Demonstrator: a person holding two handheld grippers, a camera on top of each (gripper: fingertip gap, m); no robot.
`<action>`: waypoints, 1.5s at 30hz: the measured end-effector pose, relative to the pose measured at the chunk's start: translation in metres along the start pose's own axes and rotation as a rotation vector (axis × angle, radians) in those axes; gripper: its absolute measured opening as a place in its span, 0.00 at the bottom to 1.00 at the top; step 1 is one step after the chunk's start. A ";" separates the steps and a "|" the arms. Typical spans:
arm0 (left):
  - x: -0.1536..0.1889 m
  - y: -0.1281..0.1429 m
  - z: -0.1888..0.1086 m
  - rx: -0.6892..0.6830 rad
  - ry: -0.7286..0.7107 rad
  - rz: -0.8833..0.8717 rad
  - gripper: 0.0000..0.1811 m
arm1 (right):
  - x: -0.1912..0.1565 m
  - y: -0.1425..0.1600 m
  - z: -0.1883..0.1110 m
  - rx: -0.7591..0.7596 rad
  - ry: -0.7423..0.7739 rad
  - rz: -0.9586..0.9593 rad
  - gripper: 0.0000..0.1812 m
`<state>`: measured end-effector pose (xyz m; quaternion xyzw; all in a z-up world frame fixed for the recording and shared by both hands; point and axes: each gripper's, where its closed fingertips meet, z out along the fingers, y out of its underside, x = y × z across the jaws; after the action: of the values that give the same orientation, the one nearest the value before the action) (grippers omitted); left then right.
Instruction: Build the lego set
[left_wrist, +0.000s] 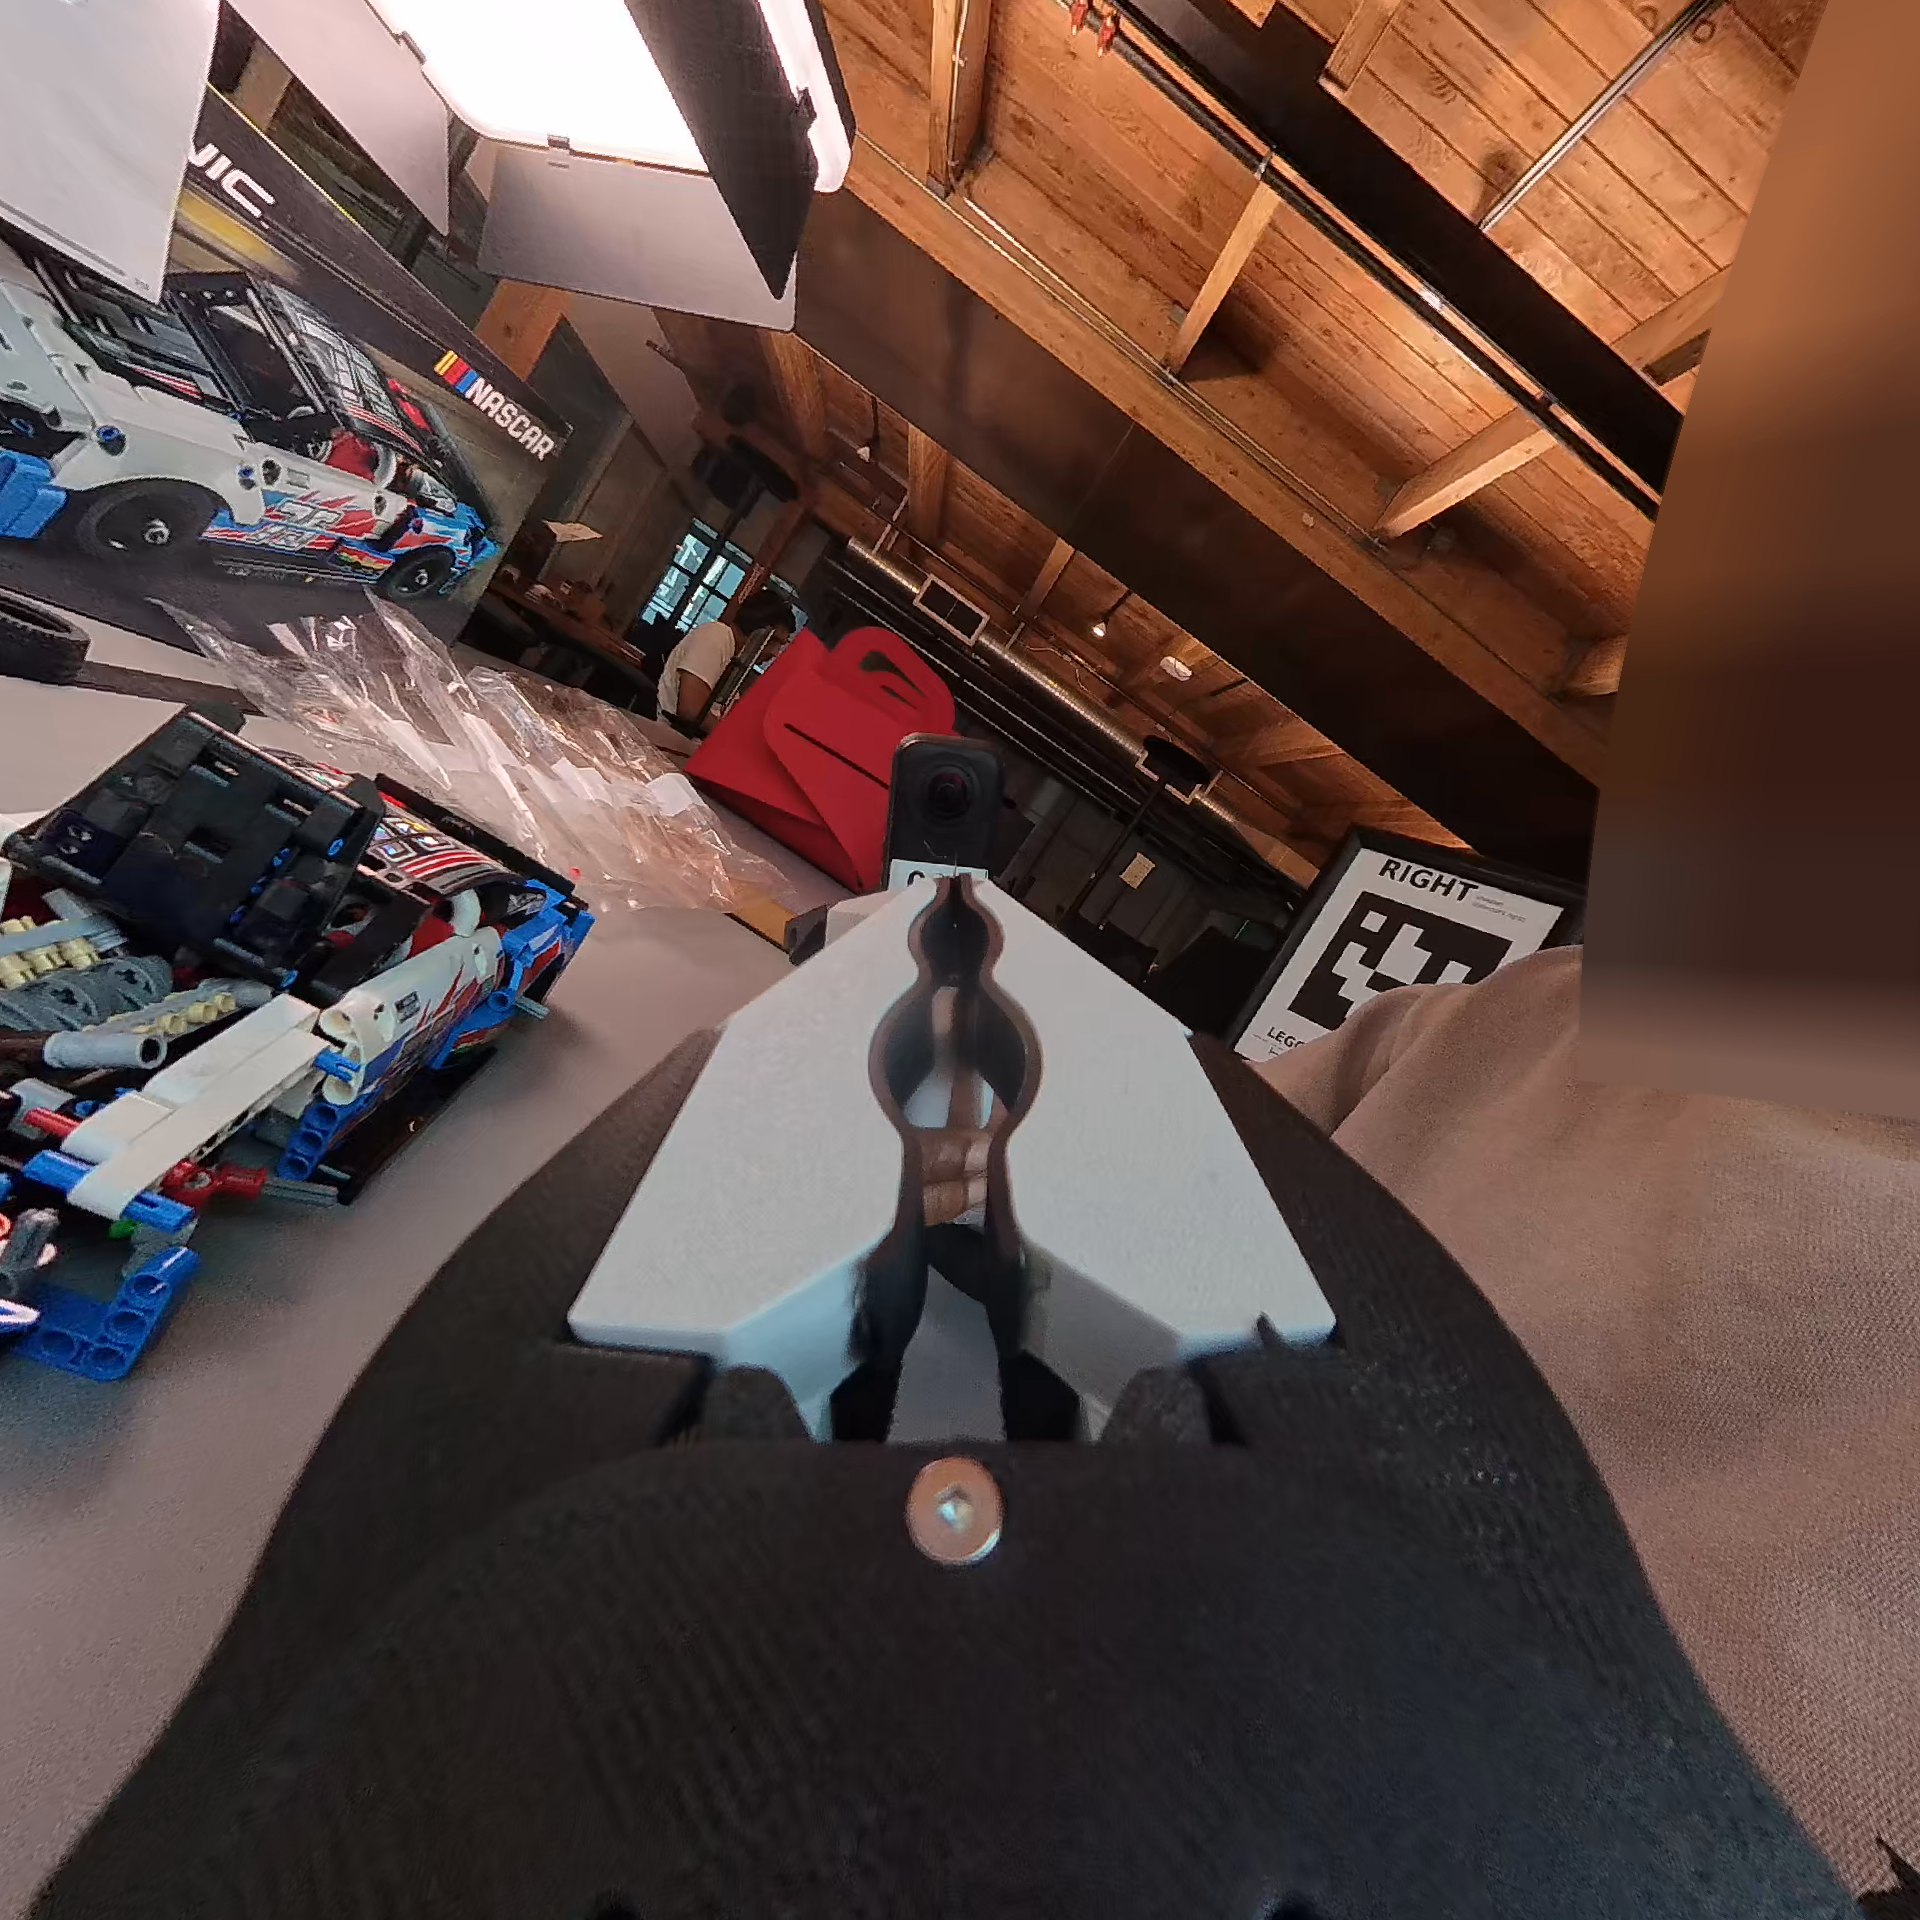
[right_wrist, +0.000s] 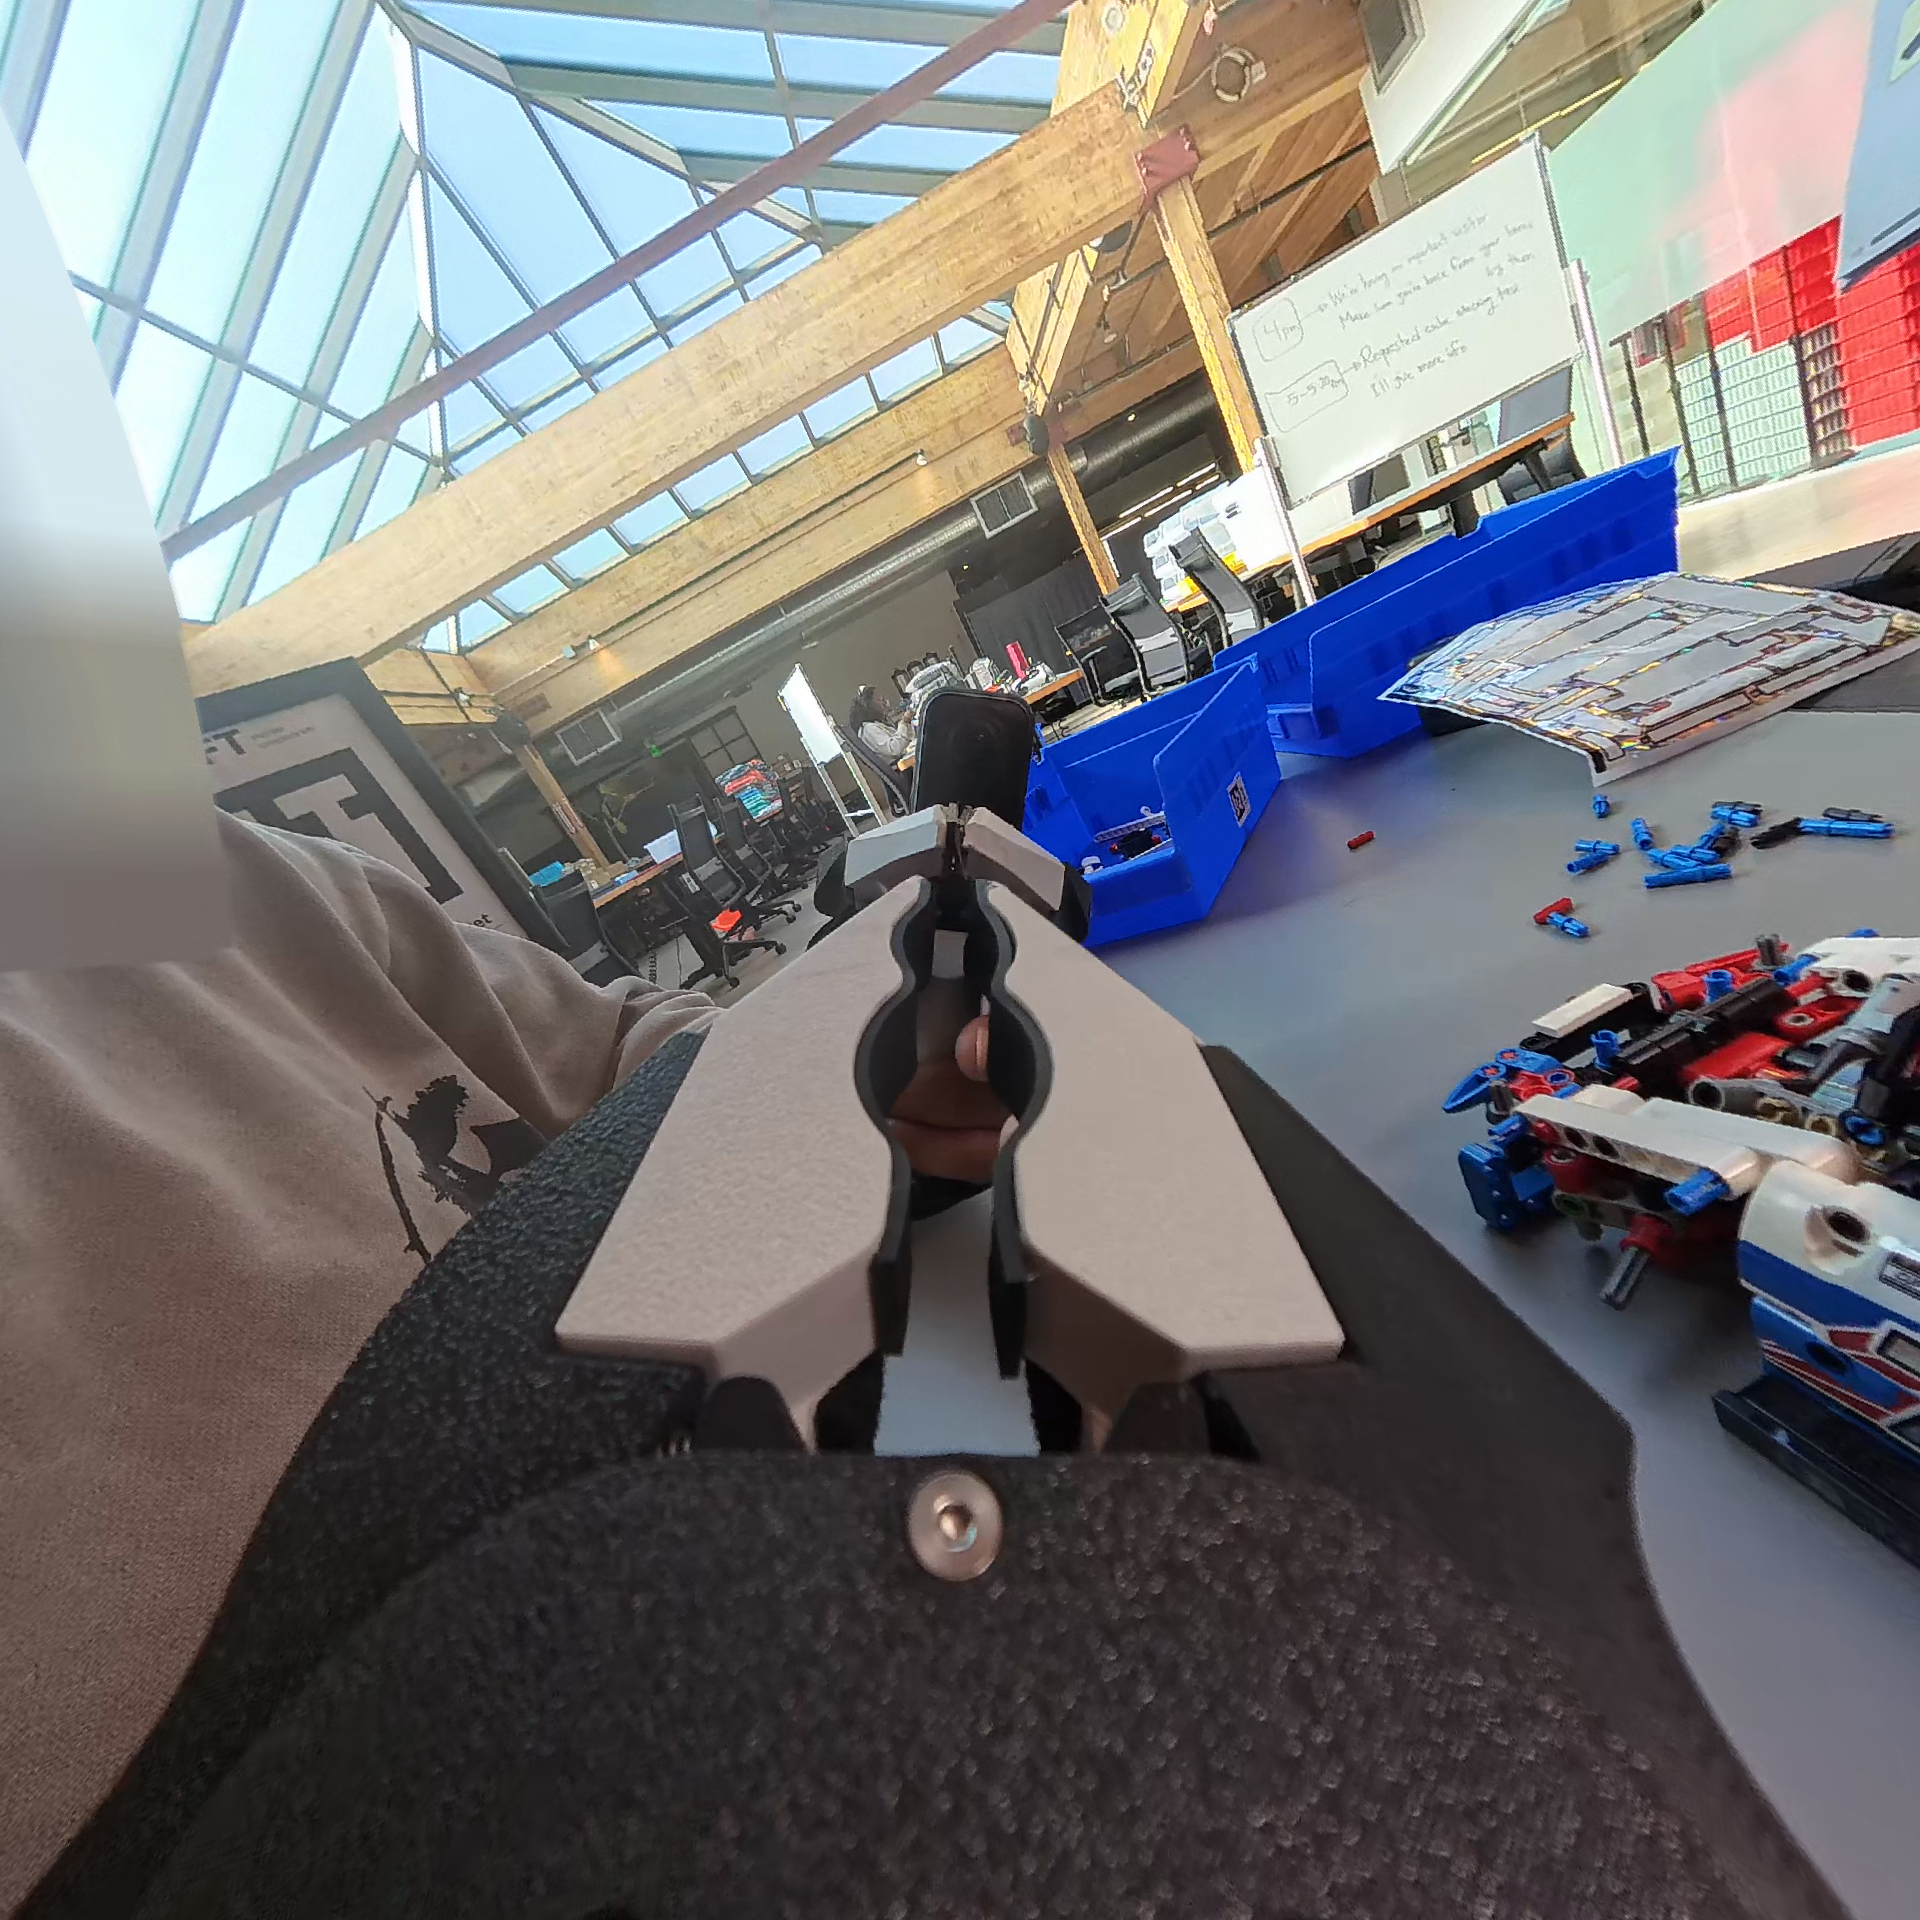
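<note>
The half-built Lego race car (left_wrist: 260, 987), white, blue, red and black, lies on the grey table (left_wrist: 644, 1049) to the left of my left gripper; in the right wrist view the car (right_wrist: 1714, 1122) is at the right. My left gripper (left_wrist: 961, 883) is shut, held off the table, and points at the right gripper, whose camera (left_wrist: 945, 795) shows just beyond its tips. My right gripper (right_wrist: 951, 883) is shut too. The left gripper's tips (right_wrist: 951, 826) meet it nose to nose. I cannot tell whether a small part is pinched between them.
The Lego box (left_wrist: 260, 416) stands at the back left with empty plastic bags (left_wrist: 520, 758) before it. Blue bins (right_wrist: 1195, 810), a sticker sheet (right_wrist: 1662, 665) and loose blue pins (right_wrist: 1704, 842) lie beyond the car. A person's beige sleeve (right_wrist: 260, 1091) and a framed marker sign (left_wrist: 1403, 956) are close by. The grippers are tip to tip, or close to it. The half-built Lego race car (left_wrist: 260, 987) is about equally far from each gripper, around 15 cm.
</note>
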<state>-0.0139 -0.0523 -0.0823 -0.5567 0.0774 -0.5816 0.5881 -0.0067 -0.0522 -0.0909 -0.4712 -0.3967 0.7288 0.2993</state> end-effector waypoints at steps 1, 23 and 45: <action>0.000 0.000 0.000 0.002 0.000 -0.002 0.00 | 0.000 0.000 0.000 0.001 0.002 -0.002 0.02; -0.048 -0.008 -0.015 0.079 -0.137 -0.179 0.00 | 0.035 0.001 -0.009 -0.008 0.098 0.027 0.04; -0.045 0.001 -0.009 0.043 -0.142 -0.160 0.00 | 0.043 0.010 0.001 -0.044 0.125 0.032 0.02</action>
<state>-0.0340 -0.0232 -0.1109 -0.5882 -0.0215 -0.5871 0.5557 -0.0245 -0.0231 -0.1190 -0.5285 -0.3857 0.6937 0.3012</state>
